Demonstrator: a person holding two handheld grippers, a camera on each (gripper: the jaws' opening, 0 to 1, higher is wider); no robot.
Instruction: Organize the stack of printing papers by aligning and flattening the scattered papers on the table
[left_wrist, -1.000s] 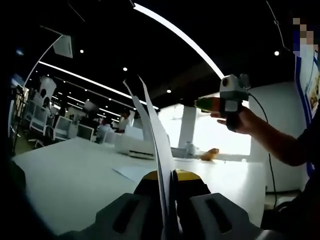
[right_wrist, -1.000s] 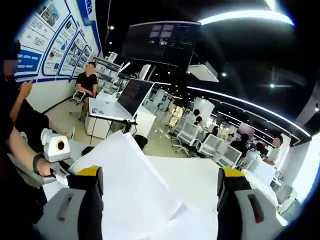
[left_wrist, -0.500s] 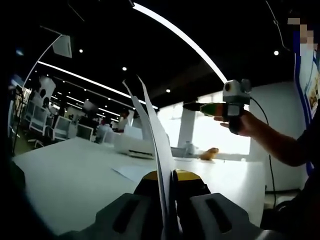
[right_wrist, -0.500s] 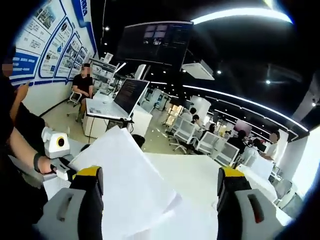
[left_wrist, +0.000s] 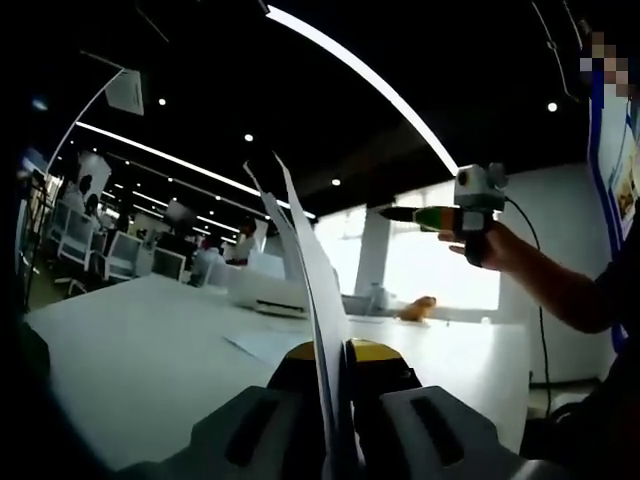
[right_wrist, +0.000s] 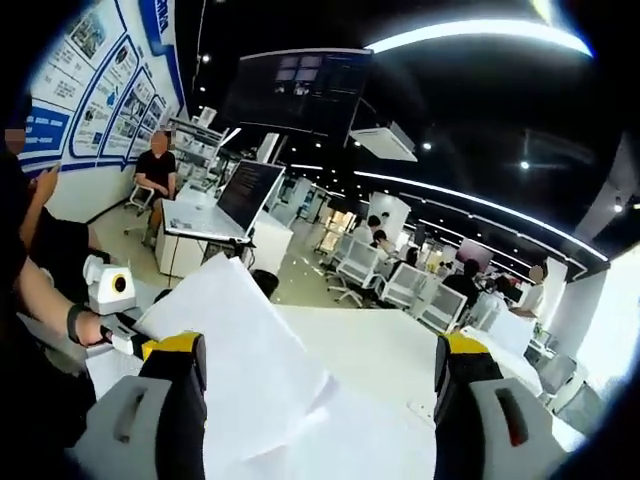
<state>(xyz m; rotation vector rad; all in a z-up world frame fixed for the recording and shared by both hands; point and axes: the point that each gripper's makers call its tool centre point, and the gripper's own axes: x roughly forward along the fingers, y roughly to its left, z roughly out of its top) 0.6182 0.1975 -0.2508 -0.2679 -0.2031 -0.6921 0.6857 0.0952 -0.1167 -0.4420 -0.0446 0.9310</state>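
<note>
A thin sheaf of white printing papers (left_wrist: 308, 270) stands on edge, and my left gripper (left_wrist: 335, 362) is shut on its lower end. In the right gripper view the same papers (right_wrist: 235, 350) face the camera broadside, fanned at the corners, between the wide-open jaws of my right gripper (right_wrist: 320, 355), which touch nothing. The left gripper (right_wrist: 112, 292) shows at the left there, held by a hand. My right gripper (left_wrist: 470, 205) is raised in a hand above the table's far right. One loose sheet (left_wrist: 262, 345) lies flat on the white table (left_wrist: 130, 350).
A white printer-like box (left_wrist: 270, 294) and a small orange object (left_wrist: 420, 308) sit at the table's far side. Office chairs and seated people (right_wrist: 390, 280), a desk with a monitor (right_wrist: 245, 195) and a poster wall (right_wrist: 90, 110) lie beyond the table (right_wrist: 385, 350).
My right gripper has drifted a little to the right and away from the papers, staying open. The left gripper keeps the papers upright and still.
</note>
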